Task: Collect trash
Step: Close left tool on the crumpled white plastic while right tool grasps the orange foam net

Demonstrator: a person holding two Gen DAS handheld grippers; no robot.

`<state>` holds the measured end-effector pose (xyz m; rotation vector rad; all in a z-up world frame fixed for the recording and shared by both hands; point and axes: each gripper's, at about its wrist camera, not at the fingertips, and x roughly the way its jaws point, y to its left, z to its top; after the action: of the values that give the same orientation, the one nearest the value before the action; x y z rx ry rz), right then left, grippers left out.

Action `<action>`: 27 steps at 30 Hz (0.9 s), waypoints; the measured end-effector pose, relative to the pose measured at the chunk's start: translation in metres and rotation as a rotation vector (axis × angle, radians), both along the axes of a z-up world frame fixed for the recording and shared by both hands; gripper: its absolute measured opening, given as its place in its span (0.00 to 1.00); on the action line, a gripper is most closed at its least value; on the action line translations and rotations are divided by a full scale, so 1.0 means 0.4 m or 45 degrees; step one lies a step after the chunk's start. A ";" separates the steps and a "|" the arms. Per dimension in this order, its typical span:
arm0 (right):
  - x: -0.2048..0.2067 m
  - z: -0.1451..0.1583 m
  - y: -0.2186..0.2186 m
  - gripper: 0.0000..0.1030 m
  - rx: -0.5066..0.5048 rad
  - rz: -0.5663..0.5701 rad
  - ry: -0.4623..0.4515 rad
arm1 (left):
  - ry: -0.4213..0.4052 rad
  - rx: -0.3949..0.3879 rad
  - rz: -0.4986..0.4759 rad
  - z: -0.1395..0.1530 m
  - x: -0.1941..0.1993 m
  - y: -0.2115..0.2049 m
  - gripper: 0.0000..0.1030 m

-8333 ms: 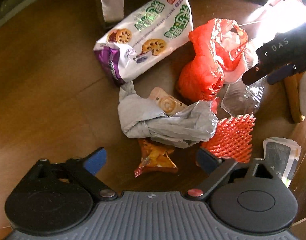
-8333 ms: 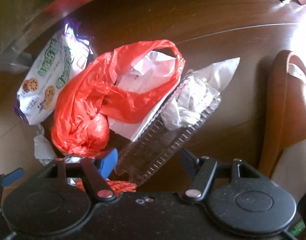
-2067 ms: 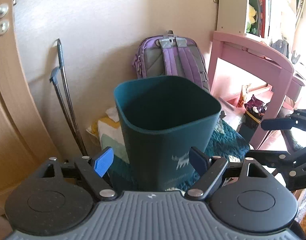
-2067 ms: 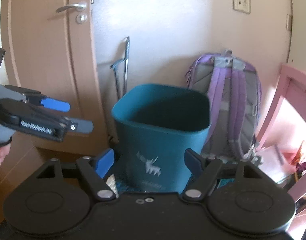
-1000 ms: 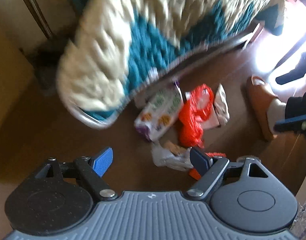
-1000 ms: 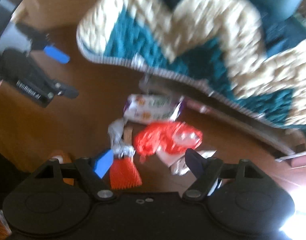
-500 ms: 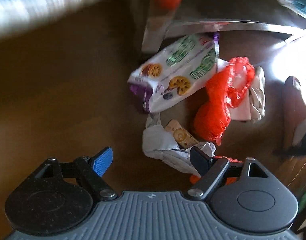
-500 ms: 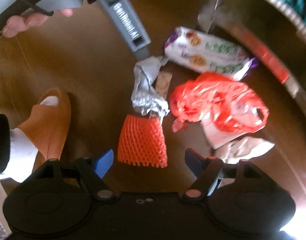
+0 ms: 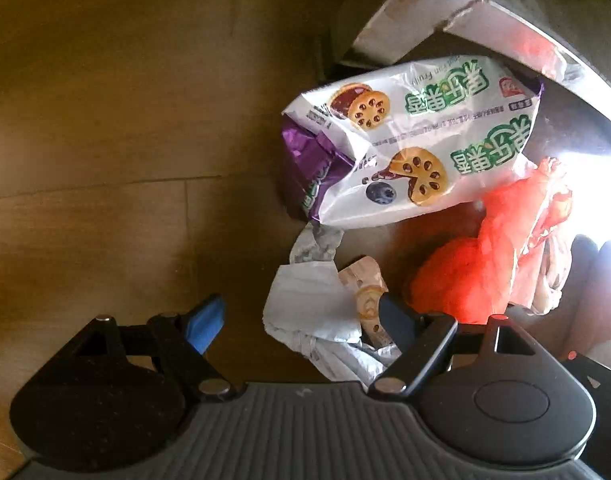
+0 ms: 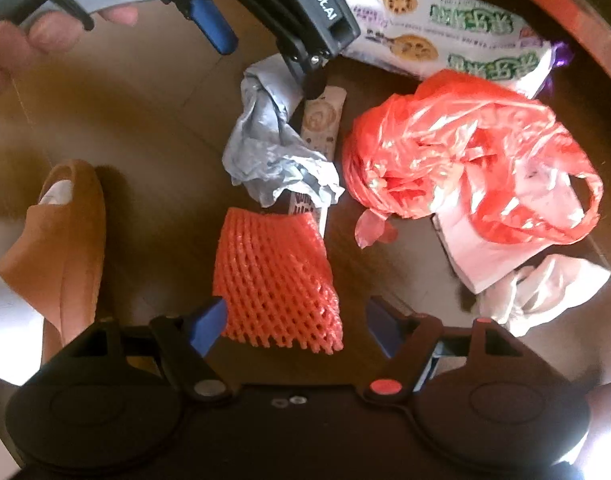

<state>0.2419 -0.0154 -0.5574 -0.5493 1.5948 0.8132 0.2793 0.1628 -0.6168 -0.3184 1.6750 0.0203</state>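
Observation:
Trash lies in a pile on the wooden floor (image 9: 105, 120). My left gripper (image 9: 299, 320) points down, open, astride a crumpled grey bag (image 9: 309, 304) and a small beige wrapper (image 9: 365, 292). Beyond them are a white and purple snack bag (image 9: 417, 140) and a red plastic bag (image 9: 485, 264). My right gripper (image 10: 293, 322) hangs over an orange foam net (image 10: 273, 276). Its jaws are closing with the net's near end between them, and the right pad is still apart from it. The right wrist view also shows the left gripper (image 10: 265, 60) above the grey bag (image 10: 265, 148).
A foot in a brown slipper (image 10: 61, 240) stands left of the net. A metal chair frame (image 9: 405, 12) runs behind the snack bag. White paper (image 10: 477, 256) lies under the red bag (image 10: 465, 148), with a crumpled tissue (image 10: 545, 288) beside it. A hand (image 10: 9, 40) holds the left gripper.
Both grippers have dropped towards the floor and the pile now fills both views. The left gripper has closed in on the grey bag. The right jaws have narrowed around the foam net.

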 end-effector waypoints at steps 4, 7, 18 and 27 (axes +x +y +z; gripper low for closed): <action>0.007 -0.021 0.005 0.49 -0.010 -0.045 0.043 | -0.015 -0.001 -0.020 -0.007 -0.007 -0.019 0.61; 0.024 -0.030 0.007 0.33 -0.010 -0.112 0.075 | -0.001 -0.011 -0.001 -0.013 -0.007 -0.025 0.51; 0.032 0.038 0.004 0.06 0.015 -0.178 0.037 | -0.041 -0.034 0.012 0.029 -0.028 0.013 0.47; 0.012 0.182 0.002 0.05 0.024 -0.191 -0.030 | -0.043 -0.023 -0.004 0.141 -0.067 0.085 0.47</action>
<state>0.2469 -0.0144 -0.4847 -0.4186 1.5852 0.7058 0.2525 0.1970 -0.5605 -0.3282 1.6432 -0.0027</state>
